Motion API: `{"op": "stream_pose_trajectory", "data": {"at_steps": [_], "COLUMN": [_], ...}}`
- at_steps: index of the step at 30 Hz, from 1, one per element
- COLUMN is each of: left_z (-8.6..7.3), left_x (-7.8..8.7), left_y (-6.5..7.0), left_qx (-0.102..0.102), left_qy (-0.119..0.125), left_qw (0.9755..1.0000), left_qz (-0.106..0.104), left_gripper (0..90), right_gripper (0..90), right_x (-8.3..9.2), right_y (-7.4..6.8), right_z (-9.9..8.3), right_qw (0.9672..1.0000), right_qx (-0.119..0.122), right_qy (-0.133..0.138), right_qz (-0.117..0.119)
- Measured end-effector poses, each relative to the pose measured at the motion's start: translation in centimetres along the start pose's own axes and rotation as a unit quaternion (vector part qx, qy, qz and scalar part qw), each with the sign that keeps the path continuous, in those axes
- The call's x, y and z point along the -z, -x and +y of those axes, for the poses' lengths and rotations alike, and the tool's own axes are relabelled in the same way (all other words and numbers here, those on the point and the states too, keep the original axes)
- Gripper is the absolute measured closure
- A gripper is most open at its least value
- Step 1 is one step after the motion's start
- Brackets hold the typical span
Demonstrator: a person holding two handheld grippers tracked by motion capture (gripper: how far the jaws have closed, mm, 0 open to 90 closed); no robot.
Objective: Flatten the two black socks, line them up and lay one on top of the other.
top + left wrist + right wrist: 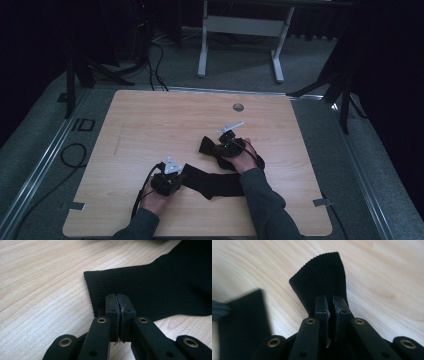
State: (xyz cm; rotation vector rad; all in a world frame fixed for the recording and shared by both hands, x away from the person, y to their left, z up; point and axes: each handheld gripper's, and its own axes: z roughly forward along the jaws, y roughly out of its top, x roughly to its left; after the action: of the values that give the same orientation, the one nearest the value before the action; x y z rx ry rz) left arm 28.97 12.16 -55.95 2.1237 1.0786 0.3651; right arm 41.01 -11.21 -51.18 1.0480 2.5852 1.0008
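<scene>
Holding: left gripper (119,305) clamped on black sock (160,287) cuff edge
Right gripper (331,305): pinching the sock's other end
Sock: flat on table (150,120)
Risk: shallow edge grips may let fabric slip

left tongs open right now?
No, the left tongs are shut on the black ribbed cloth's edge, pads pressed together.

Sock (160,287) was solid black, finely ribbed knit. Table (150,125) was pale wood with light grain streaks. Left claw (119,312) and right claw (331,312) were matte black with brass-coloured rivets. Sleeve (265,205) was dark grey. Floor (240,65) was grey.
</scene>
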Motion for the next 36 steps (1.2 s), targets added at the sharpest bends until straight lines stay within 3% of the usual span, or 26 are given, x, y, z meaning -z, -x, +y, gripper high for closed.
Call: {"op": "stream_pose_trajectory", "data": {"at_steps": [7,17,23,26,28,33,36], "left_z": [0.0,0.0,-0.1,-0.1,-0.1,-0.1,-0.1], "left_x": [0.0,0.0,0.0,0.0,0.0,0.0,0.0], "left_y": [0.0,0.1,0.1,0.1,0.1,0.1,0.2], "left_qx": [-0.001,0.0,0.001,0.001,0.002,0.005,0.005], "left_qy": [0.001,0.001,0.002,0.002,0.003,0.004,0.003], "left_qw": [1.0,1.0,1.0,1.0,1.0,1.0,1.0], "left_qz": [0.001,0.002,0.002,0.002,0.003,0.002,0.001], "left_gripper": [88.1,88.1,88.1,88.1,88.1,88.1,88.0], "right_gripper": [83.8,83.8,83.8,83.8,83.8,83.7,83.7], "right_x": [4.1,10.3,12.5,12.6,11.6,8.9,7.1], "right_y": [-1.5,-3.4,-5.1,-5.7,-6.6,-6.7,-7.2], "right_z": [0.4,2.0,1.5,0.9,-0.1,-1.6,-2.5], "right_qw": [0.9988,0.9941,0.9917,0.9918,0.9937,0.9956,0.9974], "right_qx": [0.004,0.037,0.047,0.043,0.036,-0.009,-0.015], "right_qy": [0.044,0.101,0.117,0.117,0.101,0.085,0.062], "right_qz": [0.023,0.012,0.022,0.028,0.03,0.037,0.033]}}
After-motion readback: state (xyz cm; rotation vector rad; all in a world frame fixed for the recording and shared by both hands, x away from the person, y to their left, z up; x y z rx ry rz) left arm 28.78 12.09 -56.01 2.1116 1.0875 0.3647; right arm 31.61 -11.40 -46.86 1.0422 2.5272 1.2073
